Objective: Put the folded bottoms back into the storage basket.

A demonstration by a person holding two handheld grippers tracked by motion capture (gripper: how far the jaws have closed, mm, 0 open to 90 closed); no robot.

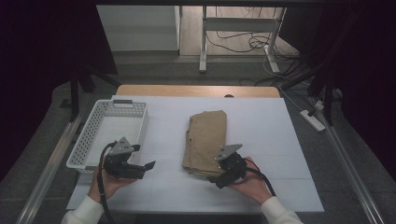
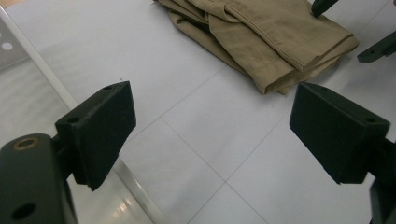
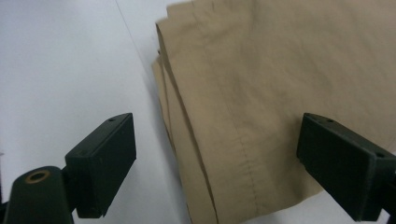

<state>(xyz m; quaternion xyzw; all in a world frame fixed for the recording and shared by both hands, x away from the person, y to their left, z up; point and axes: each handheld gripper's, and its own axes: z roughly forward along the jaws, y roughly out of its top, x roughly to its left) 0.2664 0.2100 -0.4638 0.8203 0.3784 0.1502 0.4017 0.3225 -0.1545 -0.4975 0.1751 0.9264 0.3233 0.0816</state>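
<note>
Folded khaki garment [image 1: 207,141]: laid on the white table [image 1: 261,121], right of the white basket [image 1: 108,131].
Right gripper [image 1: 223,177]: jaws spread wide at the near hem.
Left gripper [image 1: 148,166]: jaws wide, nothing held, near the basket.
Risk: only the top layer may be pinched, so the fold could be pulled open.

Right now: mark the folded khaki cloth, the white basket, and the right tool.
folded khaki cloth [image 1: 207,137], high view, middle of the top layer.
white basket [image 1: 141,122], high view, right side wall.
right tool [image 3: 215,168], right gripper view, midway between its open jaws.
</note>
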